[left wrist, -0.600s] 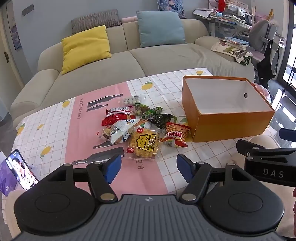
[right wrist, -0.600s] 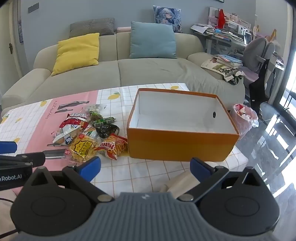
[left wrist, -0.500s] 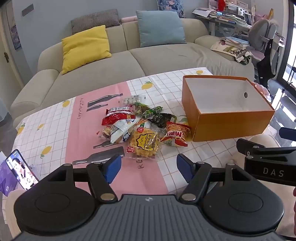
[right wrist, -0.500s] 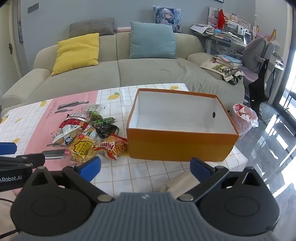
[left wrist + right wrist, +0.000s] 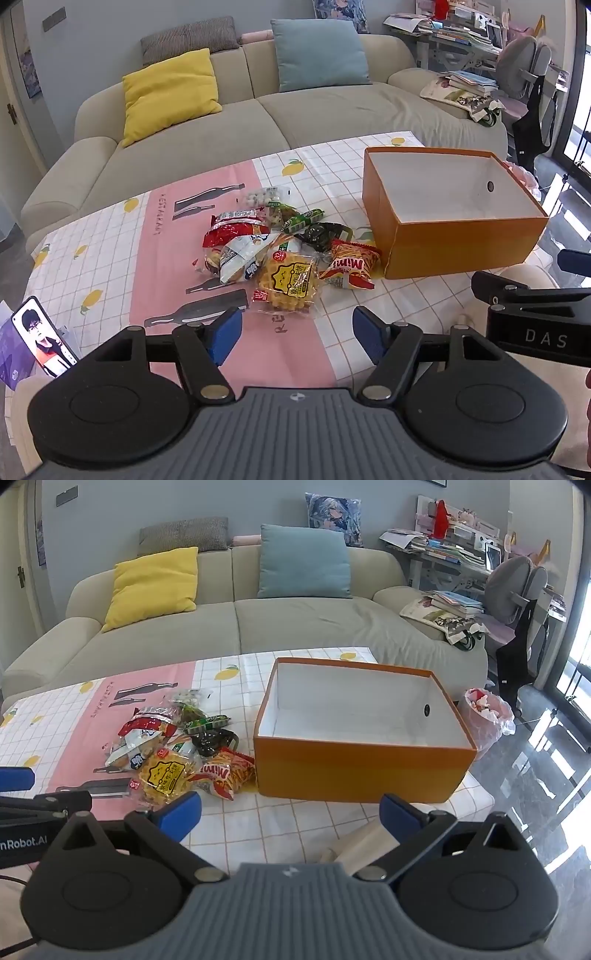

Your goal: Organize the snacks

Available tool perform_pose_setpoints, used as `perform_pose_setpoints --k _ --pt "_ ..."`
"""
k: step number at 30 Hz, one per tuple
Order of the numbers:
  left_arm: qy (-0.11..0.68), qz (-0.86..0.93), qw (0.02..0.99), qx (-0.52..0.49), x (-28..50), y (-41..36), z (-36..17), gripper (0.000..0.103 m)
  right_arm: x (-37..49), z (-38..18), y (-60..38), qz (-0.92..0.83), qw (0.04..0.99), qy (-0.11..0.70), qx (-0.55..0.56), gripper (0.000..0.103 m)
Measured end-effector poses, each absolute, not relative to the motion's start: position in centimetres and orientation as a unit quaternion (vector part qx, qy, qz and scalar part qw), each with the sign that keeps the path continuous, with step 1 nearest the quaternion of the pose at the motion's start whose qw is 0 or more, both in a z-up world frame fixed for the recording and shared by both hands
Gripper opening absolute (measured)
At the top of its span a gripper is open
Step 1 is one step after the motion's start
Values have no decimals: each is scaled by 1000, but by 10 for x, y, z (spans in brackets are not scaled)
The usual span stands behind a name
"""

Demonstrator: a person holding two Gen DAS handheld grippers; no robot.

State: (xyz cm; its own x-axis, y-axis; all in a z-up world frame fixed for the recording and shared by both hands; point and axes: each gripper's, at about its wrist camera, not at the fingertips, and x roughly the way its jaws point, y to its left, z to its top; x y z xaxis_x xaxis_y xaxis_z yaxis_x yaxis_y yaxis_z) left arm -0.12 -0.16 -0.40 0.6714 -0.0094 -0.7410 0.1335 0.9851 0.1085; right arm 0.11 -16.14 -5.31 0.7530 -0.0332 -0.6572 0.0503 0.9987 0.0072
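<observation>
A pile of snack packets lies on the tablecloth: a yellow waffle pack (image 5: 290,282) (image 5: 164,777), an orange Mimi pack (image 5: 351,266) (image 5: 225,773), a red-and-white bag (image 5: 236,243) (image 5: 142,734), a green stick pack (image 5: 303,220) and a dark pack (image 5: 321,233). An empty orange box (image 5: 458,254) (image 5: 354,771) stands to their right. My left gripper (image 5: 297,334) is open and empty, short of the pile. My right gripper (image 5: 290,812) is open and empty, short of the box's near wall.
A phone (image 5: 42,336) leans at the table's near left corner. A beige sofa (image 5: 258,122) with cushions runs behind the table. A pink-lined bin (image 5: 487,716) stands on the floor right of the box. The right gripper's body (image 5: 535,314) shows at the left view's right edge.
</observation>
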Motion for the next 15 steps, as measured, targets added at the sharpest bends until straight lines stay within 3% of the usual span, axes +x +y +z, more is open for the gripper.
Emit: perform_pose_setpoints --k 15 --pt "405 -42 910 83 -4 -3 -8 81 1 -53 -163 -30 937 348 20 100"
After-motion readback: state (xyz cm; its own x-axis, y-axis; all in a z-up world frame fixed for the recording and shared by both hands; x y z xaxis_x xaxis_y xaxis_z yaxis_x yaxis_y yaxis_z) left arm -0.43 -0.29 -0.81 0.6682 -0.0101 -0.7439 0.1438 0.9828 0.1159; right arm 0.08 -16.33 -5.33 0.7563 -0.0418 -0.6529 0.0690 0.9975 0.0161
